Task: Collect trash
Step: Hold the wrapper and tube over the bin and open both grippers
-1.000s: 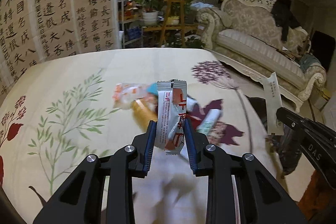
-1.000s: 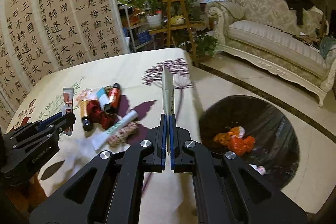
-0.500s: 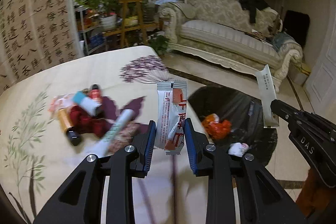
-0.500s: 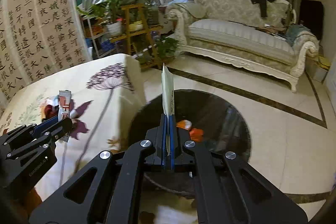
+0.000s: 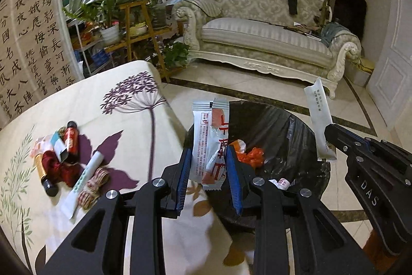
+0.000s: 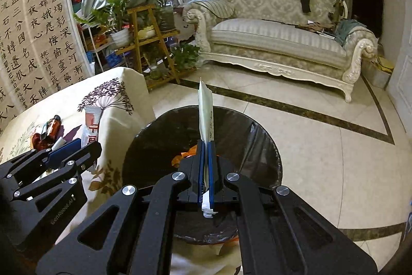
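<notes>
1. Left wrist view, left of frame: leftover trash pile (image 5: pixel 69 161) lies on the floral tabletop (image 5: pixel 123 105), namely a small red bottle, a red rag, a white tube and twine. All of it is yet to be collected.
2. Centre of frame: left tool (image 5: pixel 209 169) grips a white-and-red snack wrapper (image 5: pixel 209 141) upright between its blue pads. The wrapper hangs over the near-left rim of the black-lined trash bin (image 5: pixel 291 125), not clearly over the middle.
3. Bin interior, centre-right: orange scraps and a small white piece already inside.
4. Right of frame: right tool (image 5: pixel 332 130) is clamped shut on a thin white paper sachet (image 5: pixel 319 117), which stands above the bin's right rim.
5. Right wrist view, centre: the sachet (image 6: pixel 205 115) sits edge-on in the closed pads, bin mouth (image 6: pixel 231 125) directly beyond.
6. Judgement: step in hand is the drop. Carry both tools farther over the bin's middle before opening; light wrappers flutter or cling to pads, so open wide, tips downward.
</notes>
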`<state>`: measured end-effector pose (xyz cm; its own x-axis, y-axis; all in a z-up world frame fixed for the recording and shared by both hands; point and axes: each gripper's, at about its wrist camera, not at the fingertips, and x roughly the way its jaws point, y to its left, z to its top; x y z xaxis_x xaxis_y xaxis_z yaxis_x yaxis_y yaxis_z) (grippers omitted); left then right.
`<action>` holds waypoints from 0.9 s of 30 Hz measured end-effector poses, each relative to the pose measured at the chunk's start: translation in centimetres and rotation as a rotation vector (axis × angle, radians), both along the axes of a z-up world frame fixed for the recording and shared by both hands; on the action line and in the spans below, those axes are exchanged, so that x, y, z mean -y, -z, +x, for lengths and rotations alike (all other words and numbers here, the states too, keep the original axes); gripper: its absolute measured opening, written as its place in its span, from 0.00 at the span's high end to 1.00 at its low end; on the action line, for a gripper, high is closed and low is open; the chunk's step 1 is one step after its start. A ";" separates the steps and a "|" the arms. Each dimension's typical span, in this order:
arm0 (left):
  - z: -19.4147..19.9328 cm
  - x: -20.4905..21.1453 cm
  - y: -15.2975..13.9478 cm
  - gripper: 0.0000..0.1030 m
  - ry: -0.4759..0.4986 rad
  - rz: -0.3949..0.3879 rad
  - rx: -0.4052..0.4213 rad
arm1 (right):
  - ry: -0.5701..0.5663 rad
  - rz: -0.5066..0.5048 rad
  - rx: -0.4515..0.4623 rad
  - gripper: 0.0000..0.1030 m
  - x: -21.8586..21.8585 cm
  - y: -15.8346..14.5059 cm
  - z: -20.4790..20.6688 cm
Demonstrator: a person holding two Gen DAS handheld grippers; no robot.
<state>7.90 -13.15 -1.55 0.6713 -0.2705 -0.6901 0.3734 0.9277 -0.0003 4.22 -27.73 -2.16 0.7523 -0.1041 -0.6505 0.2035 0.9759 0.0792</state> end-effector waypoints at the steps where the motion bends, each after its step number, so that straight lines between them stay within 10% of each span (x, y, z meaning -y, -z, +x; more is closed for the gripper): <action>1: 0.0 0.2 0.0 0.72 0.002 0.004 0.002 | 0.002 0.001 -0.002 0.97 0.1 0.0 0.1; 9: 0.8 1.4 0.7 0.71 0.013 0.028 0.000 | 0.017 0.017 -0.022 0.96 1.0 1.0 1.0; 14: 0.8 1.7 1.1 0.48 0.004 0.045 0.000 | 0.030 0.047 -0.046 0.92 1.7 1.8 1.3; 27: 0.8 1.1 0.8 0.30 -0.021 0.029 -0.003 | 0.058 0.045 -0.033 0.83 2.2 1.4 0.9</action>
<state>8.70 -14.24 -2.35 0.6747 -0.2365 -0.6991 0.3541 0.9349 0.0255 5.14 -29.93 -3.58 0.7241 -0.1169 -0.6797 0.2629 0.9579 0.1154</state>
